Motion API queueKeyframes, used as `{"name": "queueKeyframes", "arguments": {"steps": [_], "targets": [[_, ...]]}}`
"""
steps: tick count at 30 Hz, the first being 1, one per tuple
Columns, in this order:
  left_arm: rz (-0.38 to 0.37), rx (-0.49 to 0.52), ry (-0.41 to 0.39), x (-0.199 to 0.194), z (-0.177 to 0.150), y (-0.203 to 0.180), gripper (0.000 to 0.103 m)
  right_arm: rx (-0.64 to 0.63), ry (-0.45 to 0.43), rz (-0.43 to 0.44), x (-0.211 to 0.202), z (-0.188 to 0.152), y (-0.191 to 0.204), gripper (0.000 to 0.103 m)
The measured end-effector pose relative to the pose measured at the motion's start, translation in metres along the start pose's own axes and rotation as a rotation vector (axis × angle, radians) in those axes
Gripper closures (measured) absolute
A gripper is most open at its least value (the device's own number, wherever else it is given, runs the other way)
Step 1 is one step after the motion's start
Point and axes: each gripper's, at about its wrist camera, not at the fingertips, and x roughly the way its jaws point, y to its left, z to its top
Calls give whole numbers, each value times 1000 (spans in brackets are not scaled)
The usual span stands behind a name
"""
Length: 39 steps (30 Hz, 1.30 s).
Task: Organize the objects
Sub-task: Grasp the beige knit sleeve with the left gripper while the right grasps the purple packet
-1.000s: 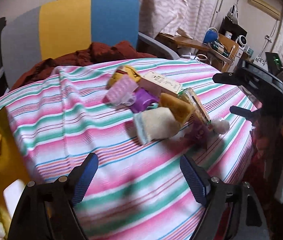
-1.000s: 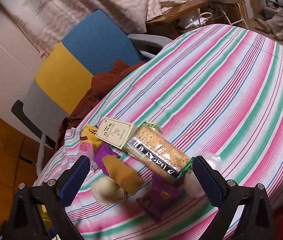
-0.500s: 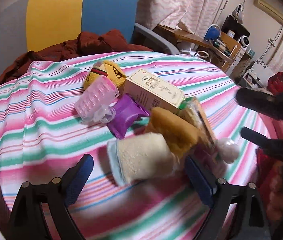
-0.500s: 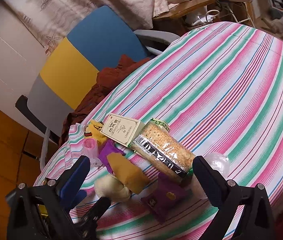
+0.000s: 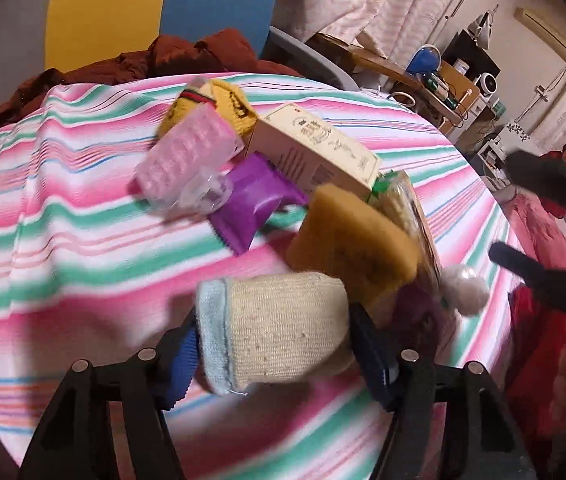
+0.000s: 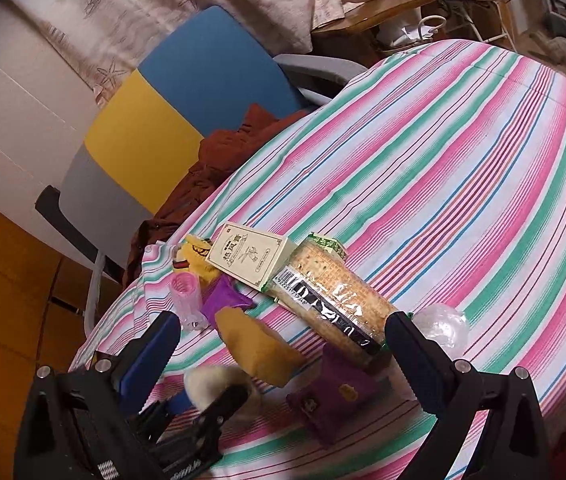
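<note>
Both grippers over pile: left gripper (image 5: 273, 354) fingers pinching beige sock (image 5: 279, 340); right gripper (image 6: 283, 350) spread wide, empty, crackers (image 6: 331, 300) at 12.

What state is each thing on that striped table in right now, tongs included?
Left tongs: closed around the beige sock.
Beige sock: rolled, gripped at both sides.
Right tongs: open, holding nothing, above the pile.
Mustard sock: loose beside the cracker pack.
Cracker pack: sealed, lying flat.
Cream box: closed, lying flat.
Pink roller: on its side.
Purple packet: sealed.
</note>
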Motion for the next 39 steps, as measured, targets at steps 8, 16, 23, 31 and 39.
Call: {"name": "queueKeyframes", "arguments": {"steps": [8, 16, 23, 31, 39], "targets": [[34, 60, -24, -42, -54, 7, 33, -41, 52, 12, 8, -5, 8, 0], [33, 26, -26, -63, -79, 18, 34, -20, 122, -36, 2, -22, 10, 10], [23, 9, -43, -80, -96, 24, 34, 9, 225, -189, 25, -41, 3, 33], [8, 27, -64, -93, -109, 26, 34, -42, 259, -278, 58, -42, 3, 65], [-1, 31, -105, -108, -111, 27, 34, -153, 259, -291, 49, -56, 18, 69]]}}
